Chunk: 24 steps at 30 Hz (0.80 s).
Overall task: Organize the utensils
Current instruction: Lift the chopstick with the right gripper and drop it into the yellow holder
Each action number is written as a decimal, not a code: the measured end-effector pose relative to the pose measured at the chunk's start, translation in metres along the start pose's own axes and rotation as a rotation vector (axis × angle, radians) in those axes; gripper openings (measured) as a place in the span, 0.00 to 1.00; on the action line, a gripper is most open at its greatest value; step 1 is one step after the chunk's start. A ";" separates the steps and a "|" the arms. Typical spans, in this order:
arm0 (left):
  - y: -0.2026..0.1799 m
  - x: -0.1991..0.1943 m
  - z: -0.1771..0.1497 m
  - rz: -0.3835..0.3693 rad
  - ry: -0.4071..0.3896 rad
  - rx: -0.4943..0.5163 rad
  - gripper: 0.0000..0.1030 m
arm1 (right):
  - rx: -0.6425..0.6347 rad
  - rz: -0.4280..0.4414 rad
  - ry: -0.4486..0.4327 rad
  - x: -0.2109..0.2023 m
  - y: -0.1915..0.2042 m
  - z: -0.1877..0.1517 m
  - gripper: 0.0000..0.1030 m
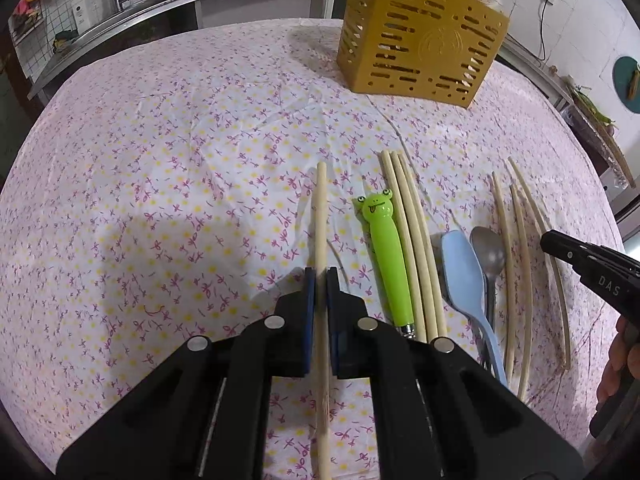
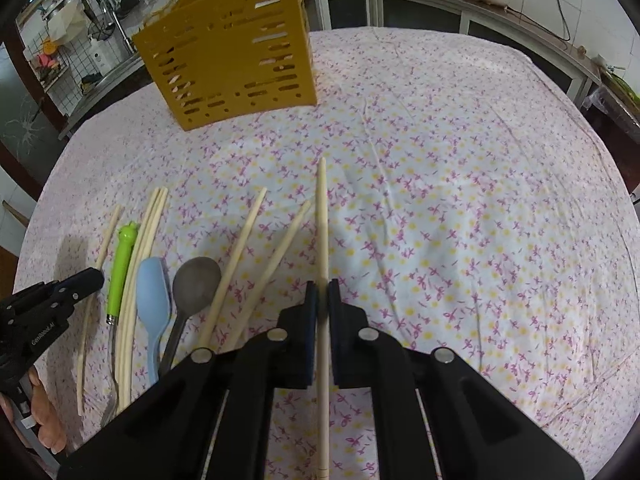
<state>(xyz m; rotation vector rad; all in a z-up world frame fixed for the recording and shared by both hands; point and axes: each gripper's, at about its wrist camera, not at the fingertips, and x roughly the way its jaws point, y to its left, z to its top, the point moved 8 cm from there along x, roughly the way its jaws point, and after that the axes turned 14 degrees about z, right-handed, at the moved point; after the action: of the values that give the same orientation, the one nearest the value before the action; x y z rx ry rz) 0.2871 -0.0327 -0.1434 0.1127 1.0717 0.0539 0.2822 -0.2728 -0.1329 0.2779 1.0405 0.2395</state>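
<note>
1. Left gripper [image 1: 321,280]: fingers clenched on a single chopstick [image 1: 321,216]. The stick runs straight along the pointing line, one end poking out ahead of the tips, the rest trailing back under the body.
2. Right gripper [image 2: 322,292]: same story, fingers clamped on its own chopstick [image 2: 322,216], long axis in line with the fingers, far end ahead toward the open cloth.
3. Both sticks look to be at or just off the surface [image 1: 160,160]; can't tell lift from these views.
4. Target, I'd judge, is the yellow slotted holder [image 1: 420,40], standing upright at the far side, well apart from both grippers. From the left it sits ahead and to the right; from the right it sits ahead and to the left [image 2: 228,52].
5. So the holder is roughly between the two hands, further out. Neither hand is clearly nearer.
6. Key relation: sticks are held near-flat and lengthwise, holder opening faces up. Each stick likely has to be tipped toward vertical before going in.
7. Still on the cloth between the hands: green frog-handled utensil [image 1: 386,248], three chopsticks bundled beside it [image 1: 416,248], blue spoon [image 1: 464,272], metal spoon [image 1: 489,256], loose chopsticks [image 1: 520,264].
</note>
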 end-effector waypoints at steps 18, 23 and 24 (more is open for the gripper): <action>0.012 -0.107 0.084 -0.099 -0.445 -0.136 0.04 | -0.111 0.170 -0.483 -0.082 0.039 0.074 0.06; 0.001 -0.123 0.114 -0.134 -0.506 -0.144 0.04 | -0.149 0.184 -0.571 -0.100 0.050 0.101 0.06; -0.001 -0.124 0.117 -0.140 -0.513 -0.144 0.04 | -0.152 0.188 -0.586 -0.102 0.051 0.107 0.06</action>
<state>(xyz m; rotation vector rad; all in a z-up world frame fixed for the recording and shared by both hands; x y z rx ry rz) 0.3306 -0.0540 0.0200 -0.0768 0.5586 -0.0240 0.3232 -0.2702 0.0182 0.2846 0.4143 0.3778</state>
